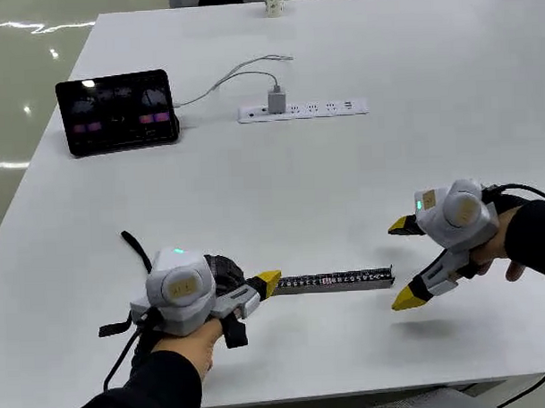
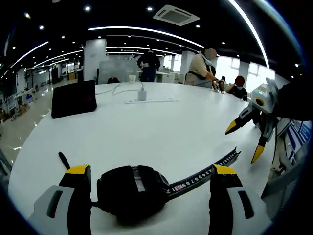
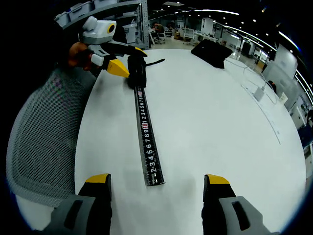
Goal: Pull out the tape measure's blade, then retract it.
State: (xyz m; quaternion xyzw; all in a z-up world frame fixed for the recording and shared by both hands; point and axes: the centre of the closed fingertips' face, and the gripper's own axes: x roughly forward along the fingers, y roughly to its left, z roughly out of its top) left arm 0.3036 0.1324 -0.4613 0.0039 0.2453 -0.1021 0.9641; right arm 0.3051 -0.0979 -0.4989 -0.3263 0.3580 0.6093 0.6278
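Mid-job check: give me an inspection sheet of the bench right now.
Surface: white table.
Job's things: tape measure case between the jaws of the left tool; blade pulled out, flat on the table.
Clutter: tablet, power strip with charger, paper cup.
Grippers: left tool open, jaws clear of the case; right tool open, near the blade tip.
Cables: white cable from the charger; black cable at the right tool.
Surroundings: mesh chair; people in the background.

White table [image 1: 343, 184]: black tablet [image 1: 117, 111], power strip [image 1: 303, 110] with charger [image 1: 277, 100], paper cup [image 1: 273, 2], tape measure [image 2: 131, 193], blade [image 1: 333, 280] extended.
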